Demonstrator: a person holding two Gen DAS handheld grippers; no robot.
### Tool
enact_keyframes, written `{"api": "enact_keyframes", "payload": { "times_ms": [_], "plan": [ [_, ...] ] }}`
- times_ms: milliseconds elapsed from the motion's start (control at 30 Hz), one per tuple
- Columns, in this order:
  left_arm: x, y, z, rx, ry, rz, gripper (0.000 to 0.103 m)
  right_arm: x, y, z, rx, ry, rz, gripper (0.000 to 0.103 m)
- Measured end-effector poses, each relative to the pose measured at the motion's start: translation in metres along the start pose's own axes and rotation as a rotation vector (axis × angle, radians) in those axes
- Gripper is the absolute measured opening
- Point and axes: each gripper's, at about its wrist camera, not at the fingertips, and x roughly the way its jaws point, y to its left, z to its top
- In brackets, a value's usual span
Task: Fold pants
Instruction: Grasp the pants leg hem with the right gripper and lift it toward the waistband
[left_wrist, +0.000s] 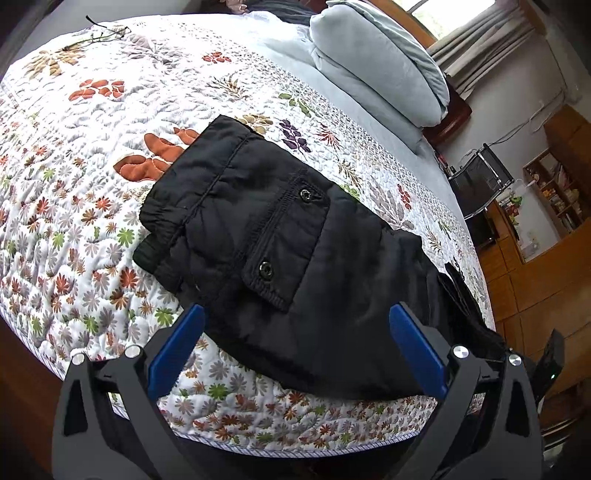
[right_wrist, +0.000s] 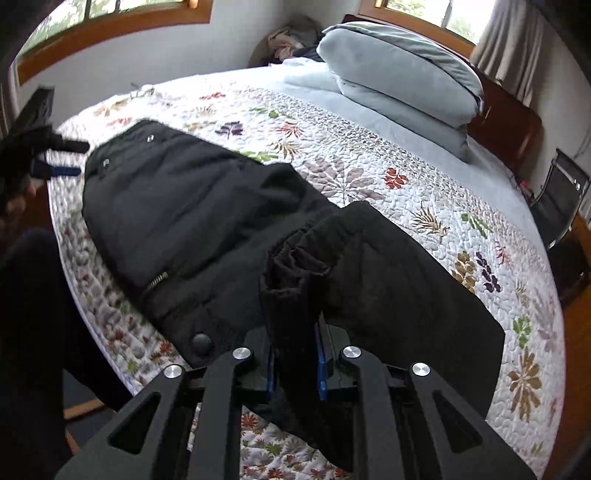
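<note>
A pair of black padded pants (left_wrist: 280, 258) lies across a bed covered by a white quilted bedspread with a floral print (left_wrist: 92, 155), close to the bed's near edge. In the left wrist view the waistband end, with its flap pocket and two dark snap buttons, lies flat on the quilt.

The left gripper (left_wrist: 295, 354), black with blue pads, hovers just above the pants with its jaws spread wide; fabric shows between the pads, but they do not press on it.

The right gripper (right_wrist: 295, 362) has its jaws nearly closed, pinching a bunched fold of the black fabric. In the right wrist view the gathered leg end is raised and doubled over toward the rest of the pants, which stretch away along the quilt with a zipper and a round button showing.

Two stacked pale blue-grey pillows (right_wrist: 402, 77) rest at the head of the bed on a light blue sheet (right_wrist: 388, 122), well apart from the pants. A dark wooden headboard (right_wrist: 506, 122) stands behind them.
</note>
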Motion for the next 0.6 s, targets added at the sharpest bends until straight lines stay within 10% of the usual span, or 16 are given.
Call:
{"api": "enact_keyframes", "payload": {
  "times_ms": [233, 400, 500, 567, 600],
  "plan": [
    [0.004, -0.002, -0.003, -0.004, 0.01, -0.006, 0.1, 0.018, 0.043, -0.015, -0.182, 0.042, -0.1, 0.019],
    [0.006, -0.004, -0.002, -0.006, 0.007, -0.008, 0.1, 0.029, 0.079, -0.041, -0.364, 0.053, -0.191, 0.044],
    [0.007, -0.006, -0.001, -0.006, 0.005, -0.013, 0.1, 0.011, 0.072, -0.04, -0.306, 0.047, -0.108, 0.048],
    [0.007, -0.008, -0.002, -0.003, 0.002, -0.019, 0.1, -0.014, 0.053, -0.033, -0.191, 0.01, 0.043, 0.081],
    [0.007, -0.009, -0.003, -0.003, 0.002, -0.025, 0.1, -0.029, 0.039, -0.03, -0.114, -0.027, 0.121, 0.081]
  ]
}}
